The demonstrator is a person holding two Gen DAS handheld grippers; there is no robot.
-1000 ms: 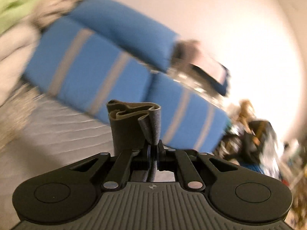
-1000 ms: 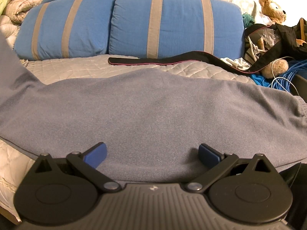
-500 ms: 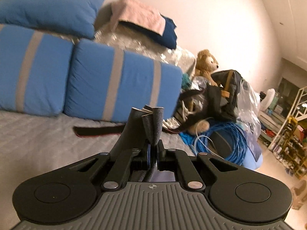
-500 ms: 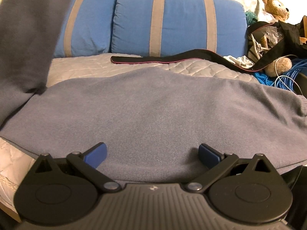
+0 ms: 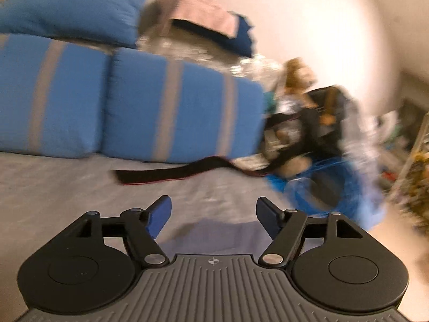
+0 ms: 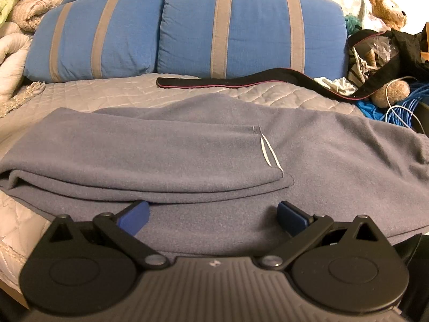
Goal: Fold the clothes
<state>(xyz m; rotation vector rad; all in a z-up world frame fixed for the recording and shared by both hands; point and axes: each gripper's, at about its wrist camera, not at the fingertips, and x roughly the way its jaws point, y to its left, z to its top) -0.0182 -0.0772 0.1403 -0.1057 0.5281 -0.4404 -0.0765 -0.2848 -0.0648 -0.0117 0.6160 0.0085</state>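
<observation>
The grey-blue fleece garment point(image 6: 214, 161) is spread on the quilted bed point(image 6: 107, 94), one end folded over, its hemmed edge lying mid-garment. The left gripper point(image 5: 213, 216) is opening, nothing between its jaws. The right gripper point(image 6: 213, 214) is held wide above the garment's near edge.

A quilted bed point(image 6: 112, 95) carries a grey garment point(image 6: 214, 155), striped pillows point(image 6: 252, 29) and a black strap point(image 6: 228, 82).
</observation>
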